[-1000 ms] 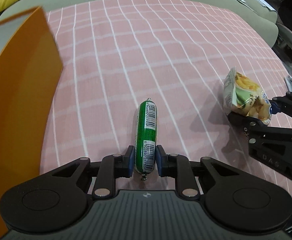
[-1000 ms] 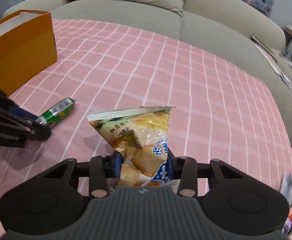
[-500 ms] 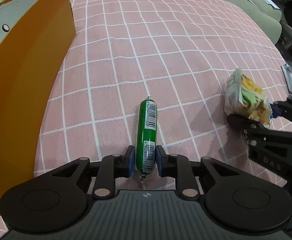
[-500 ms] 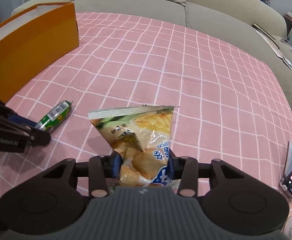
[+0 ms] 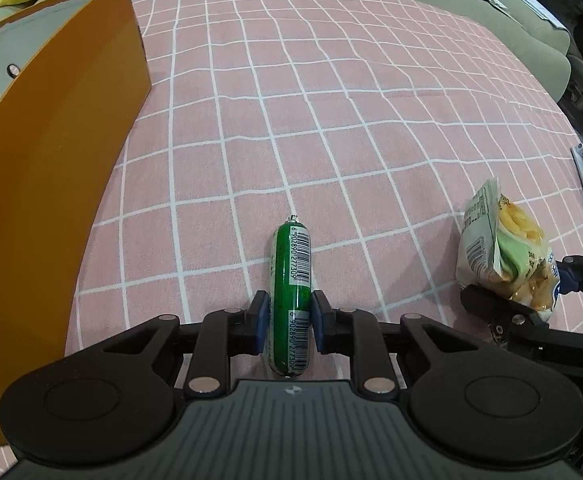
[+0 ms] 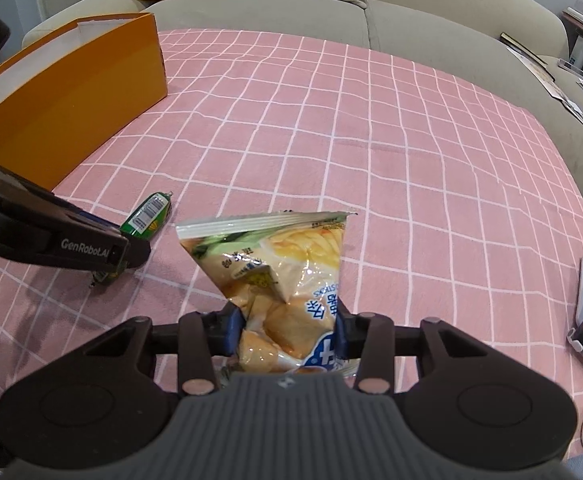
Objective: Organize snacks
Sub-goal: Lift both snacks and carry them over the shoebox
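The pink checked tablecloth (image 6: 371, 128) carries everything, and the orange box (image 6: 71, 92) stands open at its far left corner, with the sofa (image 6: 431, 12) beyond the far edge. My right gripper (image 6: 287, 330) is clamped on the lower end of the chips bag (image 6: 275, 264), which stands up from the jaws near the cloth's front edge. My left gripper (image 5: 289, 322) pinches the green sausage (image 5: 291, 280) around its near half, the stick pointing straight ahead, also close to the front edge and well short of the box. I judge the step is carrying both snacks to the box. To do it well, I keep both grips firm, lift clear of the box wall, bring the sausage over first since it is nearer, and keep the two grippers from crossing.
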A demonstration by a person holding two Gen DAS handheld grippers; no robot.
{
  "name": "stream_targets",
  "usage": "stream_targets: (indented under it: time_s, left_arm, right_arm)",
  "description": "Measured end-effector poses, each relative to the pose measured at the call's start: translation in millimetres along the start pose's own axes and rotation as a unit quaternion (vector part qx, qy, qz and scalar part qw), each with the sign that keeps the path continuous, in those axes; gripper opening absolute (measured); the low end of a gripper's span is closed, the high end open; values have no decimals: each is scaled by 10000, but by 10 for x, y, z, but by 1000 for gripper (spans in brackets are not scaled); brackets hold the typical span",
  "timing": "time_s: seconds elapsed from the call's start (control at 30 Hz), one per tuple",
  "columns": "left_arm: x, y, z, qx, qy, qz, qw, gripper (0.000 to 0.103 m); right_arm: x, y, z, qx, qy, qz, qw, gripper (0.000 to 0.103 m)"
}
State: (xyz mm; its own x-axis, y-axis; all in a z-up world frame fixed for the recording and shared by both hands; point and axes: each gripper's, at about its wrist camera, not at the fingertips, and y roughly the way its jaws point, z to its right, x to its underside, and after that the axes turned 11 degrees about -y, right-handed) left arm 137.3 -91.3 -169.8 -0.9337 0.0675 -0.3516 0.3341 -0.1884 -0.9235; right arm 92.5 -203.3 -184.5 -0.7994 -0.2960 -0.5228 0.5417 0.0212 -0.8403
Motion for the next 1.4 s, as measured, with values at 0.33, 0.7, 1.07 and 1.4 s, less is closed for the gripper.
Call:
stream_targets:
  time_s: [0.33,0.7,1.07,1.4]
  left_arm:
    - [119,-416,-72,293,-295,392,9984,24]
    - [78,-1016,-203,502,-518,984,9925,24]
    - [-4,-1563,-587,457,-767,1534,9841,24]
    - [-212,-1908,-1034,118,-759,1837,9800,24]
  right_arm:
    - [-35,-111,-3,-57,104,121,9999,39]
    - [-224,-371,-125,-258,180,455,9985,39]
    - [-497,-673,-282,-476,177,768,9957,39]
    - [-939,-829,-606,-731,-198,1147,9905,38]
